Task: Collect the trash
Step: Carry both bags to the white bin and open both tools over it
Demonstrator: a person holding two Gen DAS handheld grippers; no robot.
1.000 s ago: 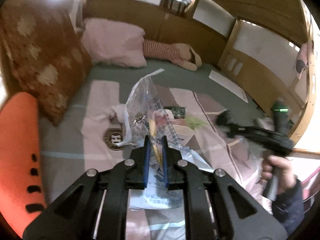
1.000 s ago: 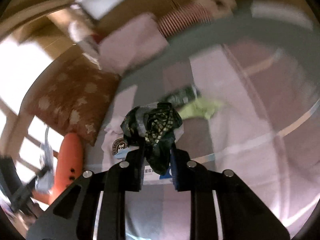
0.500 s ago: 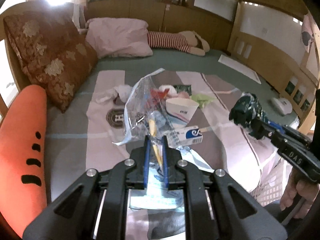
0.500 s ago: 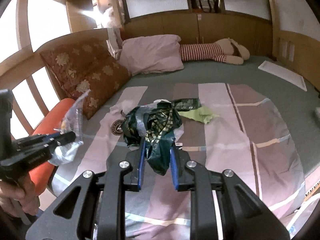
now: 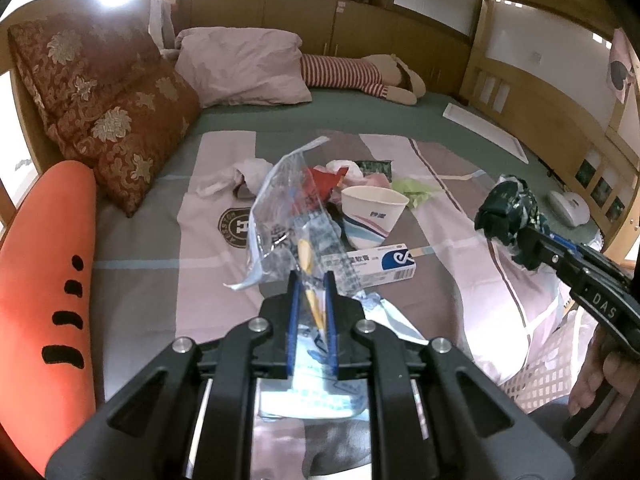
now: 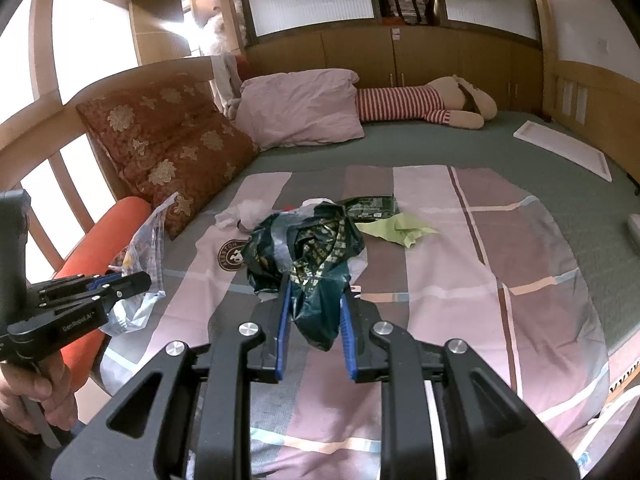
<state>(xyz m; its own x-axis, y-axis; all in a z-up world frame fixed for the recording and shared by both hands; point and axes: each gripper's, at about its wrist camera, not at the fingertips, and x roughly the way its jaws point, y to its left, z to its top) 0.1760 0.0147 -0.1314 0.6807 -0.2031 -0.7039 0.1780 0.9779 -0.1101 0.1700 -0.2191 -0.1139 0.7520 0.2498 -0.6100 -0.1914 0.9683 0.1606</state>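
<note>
Bed (image 5: 132, 240) with striped quilt, seen from its near edge. Left tongs (image 5: 312, 280): clamped on clear bag (image 5: 288, 216), held above the quilt. Right tongs (image 6: 314, 292): clamped on dark green bag (image 6: 308, 256), also held up. Just beyond left tongs: white box (image 5: 372, 264); next, paper cup (image 5: 370, 212); farther, crumpled wrappers (image 5: 340, 172), green paper (image 6: 396, 228). Farthest: pillow (image 5: 244, 68), striped plush (image 6: 424, 104).

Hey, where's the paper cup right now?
In the left wrist view, the paper cup lies tipped on the bedspread, mid-frame, just behind the white and blue box, beside the red wrapper.
</note>
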